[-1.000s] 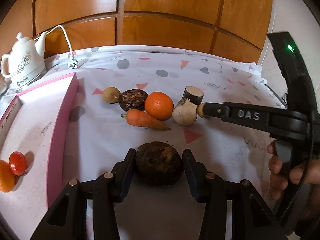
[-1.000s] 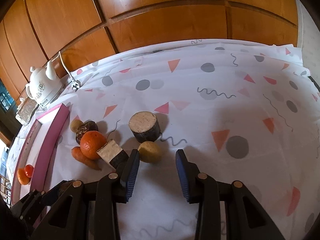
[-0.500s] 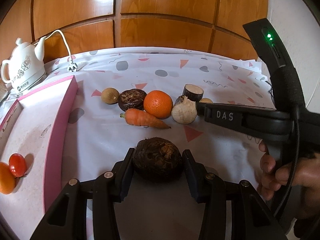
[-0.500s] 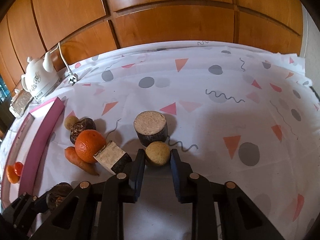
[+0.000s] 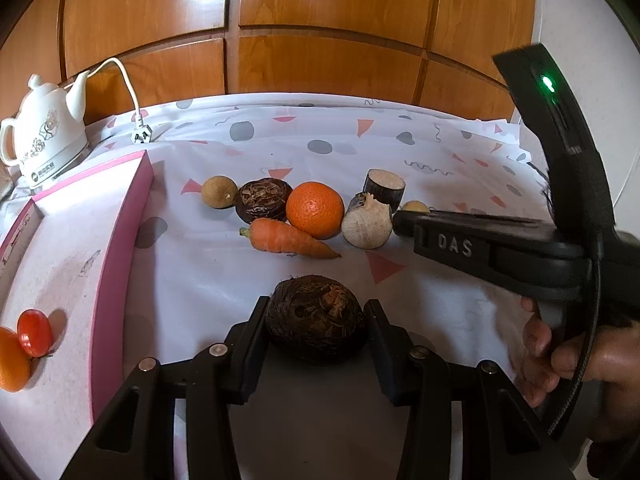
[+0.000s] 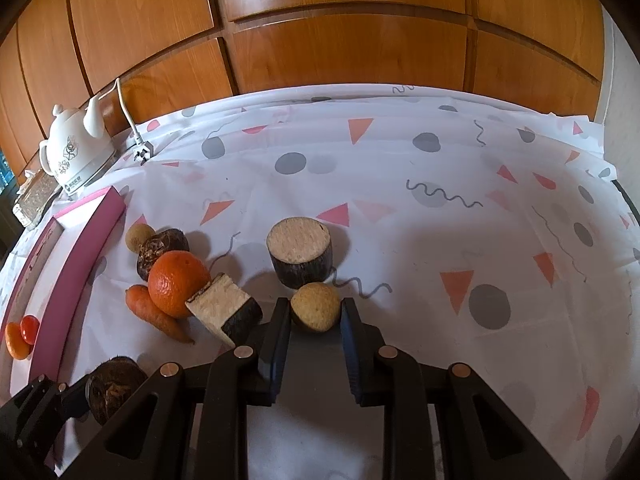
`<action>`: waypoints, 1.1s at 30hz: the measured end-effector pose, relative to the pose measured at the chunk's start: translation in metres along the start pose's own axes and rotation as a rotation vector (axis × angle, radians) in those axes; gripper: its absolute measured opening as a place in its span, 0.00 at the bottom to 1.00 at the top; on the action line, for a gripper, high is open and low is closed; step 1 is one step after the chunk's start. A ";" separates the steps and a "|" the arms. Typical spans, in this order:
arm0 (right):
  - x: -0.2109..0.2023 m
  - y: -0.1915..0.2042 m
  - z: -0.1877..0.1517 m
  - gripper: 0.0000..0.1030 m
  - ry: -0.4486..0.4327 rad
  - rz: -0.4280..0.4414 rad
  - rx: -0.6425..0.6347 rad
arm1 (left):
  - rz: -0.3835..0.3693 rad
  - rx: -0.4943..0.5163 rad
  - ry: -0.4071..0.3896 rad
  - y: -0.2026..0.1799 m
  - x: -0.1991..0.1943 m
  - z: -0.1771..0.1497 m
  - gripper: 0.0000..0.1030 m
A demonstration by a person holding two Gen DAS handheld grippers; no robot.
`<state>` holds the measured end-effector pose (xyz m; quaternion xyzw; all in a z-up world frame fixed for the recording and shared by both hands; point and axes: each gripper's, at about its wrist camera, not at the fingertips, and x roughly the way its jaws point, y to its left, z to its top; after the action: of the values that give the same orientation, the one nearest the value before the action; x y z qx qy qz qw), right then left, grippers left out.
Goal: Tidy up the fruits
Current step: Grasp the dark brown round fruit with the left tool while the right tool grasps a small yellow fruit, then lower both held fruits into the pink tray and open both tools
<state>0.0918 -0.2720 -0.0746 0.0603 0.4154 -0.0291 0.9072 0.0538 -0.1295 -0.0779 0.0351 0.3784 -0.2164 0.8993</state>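
My left gripper (image 5: 316, 320) is shut on a dark brown hairy taro (image 5: 315, 328), just above the cloth; it also shows in the right wrist view (image 6: 114, 388). My right gripper (image 6: 315, 312) is shut on a small tan round fruit (image 6: 316, 307) beside a cut dark-skinned stump (image 6: 300, 254). On the cloth lie an orange (image 5: 315, 209), a carrot (image 5: 288, 240), a dark wrinkled fruit (image 5: 263, 199), a small tan fruit (image 5: 217, 192) and a cut piece (image 5: 368, 224). A pink tray (image 5: 120, 240) at left holds a red tomato (image 5: 35, 332) and an orange fruit (image 5: 12, 360).
A white kettle (image 5: 44, 136) with cord and plug (image 5: 142, 134) stands at the back left. Wooden panels (image 5: 320, 40) rise behind the table. The patterned cloth (image 6: 480, 240) stretches to the right. The person's hand (image 5: 580, 364) holds the right gripper's handle.
My right gripper moved forward and closed on the small tan fruit. My left gripper kept hold of the taro and barely moved.
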 end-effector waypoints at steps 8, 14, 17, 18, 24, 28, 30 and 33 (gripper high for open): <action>-0.027 0.004 -0.015 0.24 -0.012 0.016 -0.047 | -0.017 -0.068 -0.033 0.015 -0.032 0.013 0.45; -0.048 0.024 -0.017 0.24 -0.036 0.111 -0.077 | 0.053 -0.153 -0.061 0.044 -0.061 0.026 0.45; -0.056 0.044 -0.016 0.24 -0.043 0.172 -0.110 | 0.108 -0.184 -0.075 0.064 -0.073 0.027 0.45; -0.058 0.052 -0.015 0.24 -0.046 0.193 -0.123 | 0.136 -0.198 -0.080 0.073 -0.078 0.027 0.45; -0.065 0.100 -0.009 0.24 -0.034 0.314 -0.210 | 0.264 -0.271 -0.106 0.123 -0.101 0.021 0.45; -0.065 0.134 -0.006 0.24 -0.015 0.384 -0.262 | 0.315 -0.304 -0.110 0.148 -0.109 0.014 0.45; -0.066 0.147 -0.006 0.24 -0.006 0.408 -0.284 | 0.332 -0.328 -0.106 0.160 -0.109 0.010 0.45; -0.065 0.171 -0.009 0.24 0.013 0.437 -0.331 | 0.355 -0.352 -0.100 0.173 -0.111 0.005 0.45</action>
<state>0.0596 -0.1011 -0.0167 -0.0006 0.3972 0.2359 0.8869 0.0601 0.0658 -0.0146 -0.0668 0.3533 0.0126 0.9330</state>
